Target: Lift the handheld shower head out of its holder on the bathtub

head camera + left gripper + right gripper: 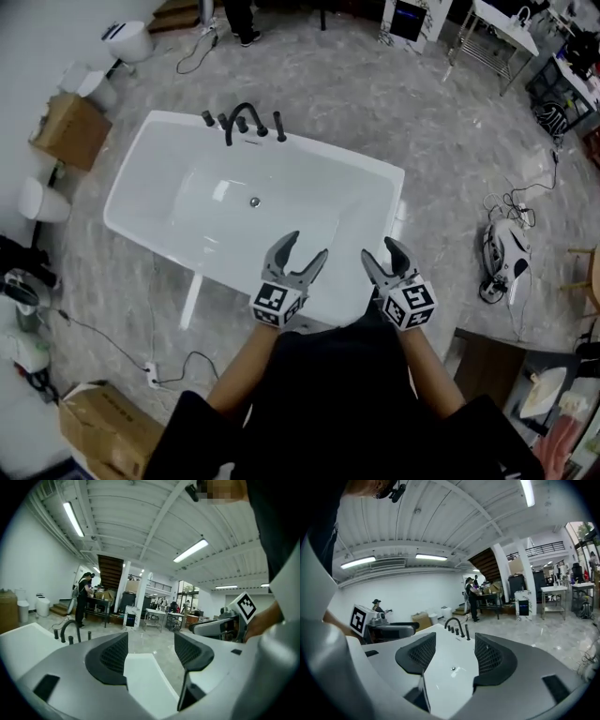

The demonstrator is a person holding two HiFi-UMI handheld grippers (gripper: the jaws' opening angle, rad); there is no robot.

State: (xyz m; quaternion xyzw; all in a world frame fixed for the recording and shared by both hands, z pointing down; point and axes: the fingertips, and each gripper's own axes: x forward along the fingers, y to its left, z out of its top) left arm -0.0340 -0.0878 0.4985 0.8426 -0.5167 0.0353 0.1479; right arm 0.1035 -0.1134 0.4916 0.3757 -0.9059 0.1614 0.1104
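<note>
A white bathtub (164, 155) stands on the grey floor in the head view. On its far rim is a black tap set with a curved spout (242, 114). At the set's right end a slim black handheld shower head (278, 126) stands upright in its holder. It also shows as a thin stick in the right gripper view (467, 632) and in the left gripper view (89, 635). My left gripper (307, 246) and right gripper (380, 249) hover side by side over the tub's near rim, far from the taps. Both are open and hold nothing.
Cardboard boxes (70, 129) and white fixtures (127, 39) stand left of the tub, with another box (108, 436) at the near left. Cables and a white device (506, 251) lie on the floor at the right. A person (471, 598) stands by tables beyond the tub.
</note>
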